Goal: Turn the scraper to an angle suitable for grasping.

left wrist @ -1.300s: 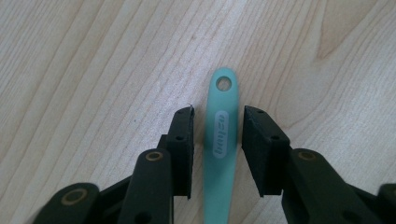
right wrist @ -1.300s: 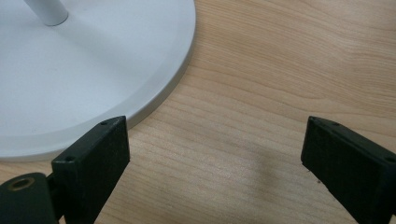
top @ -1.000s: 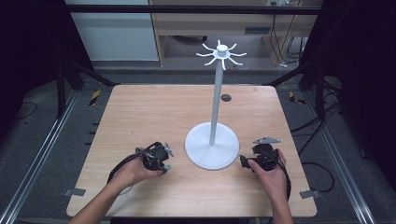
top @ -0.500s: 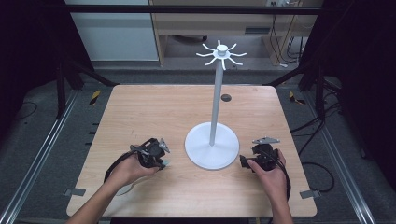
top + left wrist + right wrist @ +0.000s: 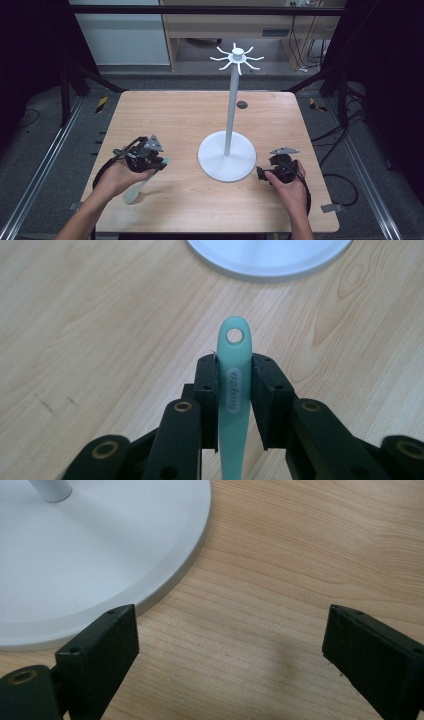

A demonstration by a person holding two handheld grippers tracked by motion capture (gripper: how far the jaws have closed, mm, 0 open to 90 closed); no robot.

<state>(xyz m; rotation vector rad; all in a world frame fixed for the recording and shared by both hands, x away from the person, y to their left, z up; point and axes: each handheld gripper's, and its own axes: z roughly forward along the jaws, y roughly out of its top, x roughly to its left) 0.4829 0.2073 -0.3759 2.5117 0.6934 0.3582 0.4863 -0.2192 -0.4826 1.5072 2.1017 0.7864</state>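
A mint-green utensil with a hole in its handle end is pinched between the pads of my left gripper. In the high view the left gripper hangs above the table's front left. The utensil slants from it down toward the front edge, its pale wide end lowest. A white stand has a round base, a thin pole and a crown of hooks on top. My right gripper rests just right of that base. Its jaws are wide apart around bare wood, and the base's rim lies by the left jaw.
The wooden table has a small dark round grommet behind the stand. Metal frame rails run along both sides of the table. A yellow-and-black object lies on the floor at the left. Black cables trail from both grippers.
My left hand has risen off the table and drawn slightly toward the front, lifting the utensil so that it hangs slanted. The right hand and the stand have not moved.
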